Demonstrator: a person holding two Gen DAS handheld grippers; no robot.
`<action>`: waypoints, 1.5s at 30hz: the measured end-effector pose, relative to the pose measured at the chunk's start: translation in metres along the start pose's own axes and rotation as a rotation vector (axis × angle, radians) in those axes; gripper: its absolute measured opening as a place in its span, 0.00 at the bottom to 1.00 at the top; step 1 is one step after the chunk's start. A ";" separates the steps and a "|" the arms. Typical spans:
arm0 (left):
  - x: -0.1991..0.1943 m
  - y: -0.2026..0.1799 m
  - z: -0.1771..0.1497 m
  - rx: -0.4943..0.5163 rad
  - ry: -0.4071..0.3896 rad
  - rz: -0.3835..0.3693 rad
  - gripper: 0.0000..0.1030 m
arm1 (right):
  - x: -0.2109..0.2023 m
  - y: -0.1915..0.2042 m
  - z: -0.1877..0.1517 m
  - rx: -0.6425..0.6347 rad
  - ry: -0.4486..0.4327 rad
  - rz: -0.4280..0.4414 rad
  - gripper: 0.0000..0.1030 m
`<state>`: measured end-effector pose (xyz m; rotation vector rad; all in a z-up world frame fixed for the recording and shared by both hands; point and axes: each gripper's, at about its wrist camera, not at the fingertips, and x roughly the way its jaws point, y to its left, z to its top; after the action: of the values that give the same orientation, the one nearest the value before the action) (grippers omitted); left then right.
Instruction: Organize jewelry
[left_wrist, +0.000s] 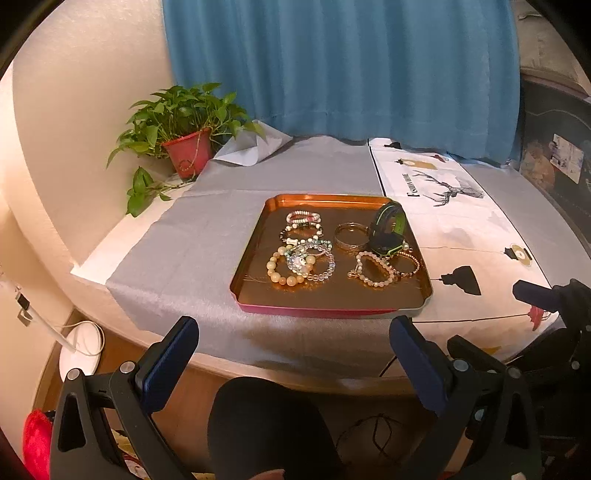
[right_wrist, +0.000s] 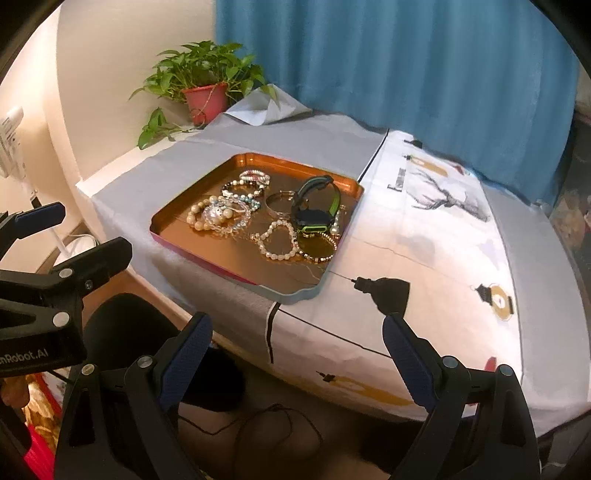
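Observation:
A copper tray (left_wrist: 332, 308) sits on the table, holding several bracelets. Among them are a cream bead bracelet (left_wrist: 284, 267), a clear crystal one (left_wrist: 319, 264), metal bangles (left_wrist: 351, 236), a pink pearl bracelet (left_wrist: 373, 268) and a black-and-green watch (left_wrist: 388, 229). My left gripper (left_wrist: 295, 347) hovers open before the table's front edge, short of the tray and holding nothing. In the right wrist view the tray (right_wrist: 207, 260) lies ahead to the left, with the watch (right_wrist: 314, 210) upright on it. My right gripper (right_wrist: 297, 343) is open and empty over the white cloth's front edge.
A potted plant (left_wrist: 188, 151) stands at the back left by a blue curtain (left_wrist: 340, 66). A grey cloth (left_wrist: 207, 240) and a white deer-print cloth (left_wrist: 454, 192) cover the table. A person's dark-clad knee (left_wrist: 266, 417) is below the table edge. A white fan base (left_wrist: 81, 350) is on the floor.

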<state>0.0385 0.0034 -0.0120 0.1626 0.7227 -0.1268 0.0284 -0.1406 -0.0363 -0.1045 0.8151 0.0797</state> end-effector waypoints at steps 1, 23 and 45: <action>-0.002 0.000 -0.001 -0.002 -0.003 0.002 0.99 | -0.003 0.001 0.000 -0.004 -0.004 -0.002 0.91; -0.024 -0.001 -0.007 -0.012 -0.019 0.006 0.99 | -0.031 0.008 -0.003 -0.029 -0.047 -0.024 0.91; -0.027 0.000 -0.009 -0.008 -0.015 0.010 1.00 | -0.032 0.010 -0.002 -0.030 -0.049 -0.025 0.91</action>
<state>0.0129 0.0068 -0.0006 0.1578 0.7075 -0.1155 0.0037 -0.1324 -0.0149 -0.1409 0.7637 0.0710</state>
